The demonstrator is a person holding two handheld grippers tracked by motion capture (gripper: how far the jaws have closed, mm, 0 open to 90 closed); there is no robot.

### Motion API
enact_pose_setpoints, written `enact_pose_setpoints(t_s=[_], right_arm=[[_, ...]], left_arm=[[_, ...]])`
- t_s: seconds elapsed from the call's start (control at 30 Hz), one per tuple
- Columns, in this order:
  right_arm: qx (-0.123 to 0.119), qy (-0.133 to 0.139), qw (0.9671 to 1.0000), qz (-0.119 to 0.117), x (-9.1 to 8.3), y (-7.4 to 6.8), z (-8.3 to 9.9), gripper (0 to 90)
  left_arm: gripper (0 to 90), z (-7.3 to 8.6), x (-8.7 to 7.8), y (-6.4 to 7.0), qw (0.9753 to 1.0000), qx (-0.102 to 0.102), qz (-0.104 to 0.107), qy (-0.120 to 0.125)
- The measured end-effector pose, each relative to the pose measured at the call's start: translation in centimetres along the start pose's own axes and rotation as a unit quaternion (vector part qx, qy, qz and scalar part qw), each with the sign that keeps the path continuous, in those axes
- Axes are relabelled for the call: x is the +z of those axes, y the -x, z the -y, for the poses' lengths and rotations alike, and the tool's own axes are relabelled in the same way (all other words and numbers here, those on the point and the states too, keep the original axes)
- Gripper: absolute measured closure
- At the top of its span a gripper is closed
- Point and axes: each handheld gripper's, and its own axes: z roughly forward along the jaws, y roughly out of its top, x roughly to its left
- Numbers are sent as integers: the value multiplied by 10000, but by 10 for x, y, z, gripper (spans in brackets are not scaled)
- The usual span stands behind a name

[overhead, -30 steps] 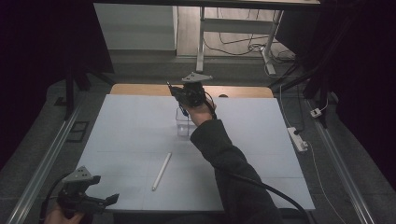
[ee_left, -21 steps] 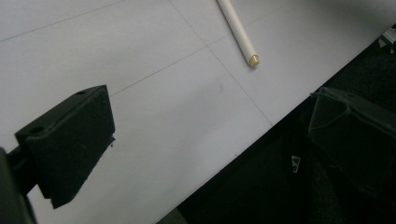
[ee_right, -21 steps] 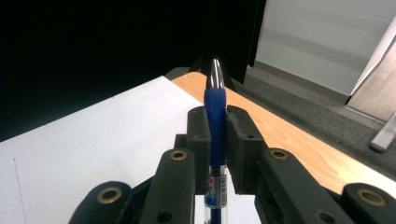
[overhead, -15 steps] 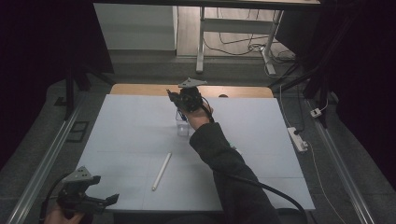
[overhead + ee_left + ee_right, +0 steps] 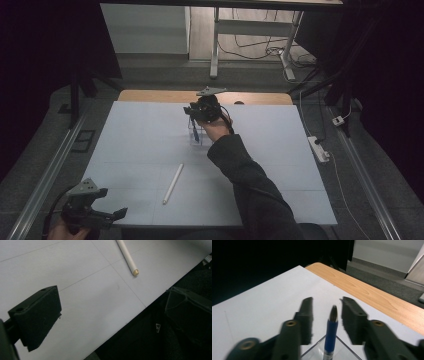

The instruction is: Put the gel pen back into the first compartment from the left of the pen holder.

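We have the right tool [image 5: 325, 312] poised over the clear holder [image 5: 198, 136], which stands toward the far side of the white surface [image 5: 140, 150]. Its jaws stand apart on either side of the blue pen [image 5: 330, 333], and we see a gap between each pad and the barrel, so nothing is gripped. The pen stands upright inside the holder, its dark tip rising between the jaws.

The left tool [image 5: 92, 212] hangs at the near edge of the surface, well away from the holder, with its jaws wide apart and nothing between them. A white pen [image 5: 172, 183] lies flat on the surface, between the holder and the left tool.

We judge the risks to come from how close the right jaws sit to the blue pen. If we lift away at a slant, a pad could catch the tip and drag the pen out or tip the light holder over. A sideways sweep toward the white pen could knock the holder as well. The white pen is round and may roll when we nudge it.
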Motion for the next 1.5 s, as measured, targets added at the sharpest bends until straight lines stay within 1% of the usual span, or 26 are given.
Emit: enact_pose_setpoints(t_s=[0.03,0.1,0.2,0.23,0.27,0.43,0.5,0.6,0.7,0.77,0.83,0.87,0.97,1.07,1.1,1.17,1.23,1.37,1.43,1.5], right_arm=[[25,-26,10000,-16,-2,0,-1,557],[-9,-111,9999,12,-5,1,-4,492],[-141,-228,9996,-24,-9,0,-8,406],[-247,-337,9991,-48,-13,0,-9,356],[-247,-337,9991,-48,-13,0,-9,356],[-389,-452,9981,-132,-23,-2,-10,253],[-460,-540,9974,-120,-27,-3,-10,189],[-604,-681,9958,-108,-33,-6,-8,130],[-788,-807,9936,-87,-42,-9,-5,96],[-870,-897,9921,-96,-49,-10,-2,76],[-1032,-944,9901,-68,-57,-10,1,62],[-1019,-963,9901,-70,-61,-11,2,50],[-1087,-978,9892,-40,-75,-11,7,31],[-1033,-1005,9896,-26,-90,-9,15,13],[-936,-1007,9905,-33,-95,-10,17,6],[-829,-988,9916,-36,-106,-10,24,3],[-735,-980,9925,-42,-116,-10,31,0],[-602,-980,9934,-46,-138,-13,46,0],[-512,-925,9944,-52,-149,-14,54,0],[-419,-914,9949,-39,-161,-15,64,0]], left_arm=[[6,0,0,0,10000,-1,1,2],[6,0,0,0,10000,4,-2,-5],[6,0,0,0,10000,15,-7,-10],[6,0,0,0,10000,13,-7,-12],[6,0,0,0,10000,12,-7,-11],[5,0,0,0,10000,6,-2,-6],[2,0,0,0,10000,14,-3,-6],[0,0,0,0,10000,21,10,9],[0,0,-1,0,10000,6,11,34],[0,0,-1,0,10000,-4,17,62],[0,0,-2,-1,10000,-12,20,92],[0,0,-2,-1,9999,-23,18,106],[0,0,-2,0,9999,17,-19,101],[0,0,-2,1,9999,49,-43,114],[0,0,-2,1,9999,50,-47,143],[0,0,-3,1,9997,53,-61,222],[0,0,-4,1,9996,38,-68,288],[0,0,-5,0,9994,24,-102,319],[0,0,-5,0,9994,16,-97,322],[0,0,-5,0,9995,-10,-22,303]])
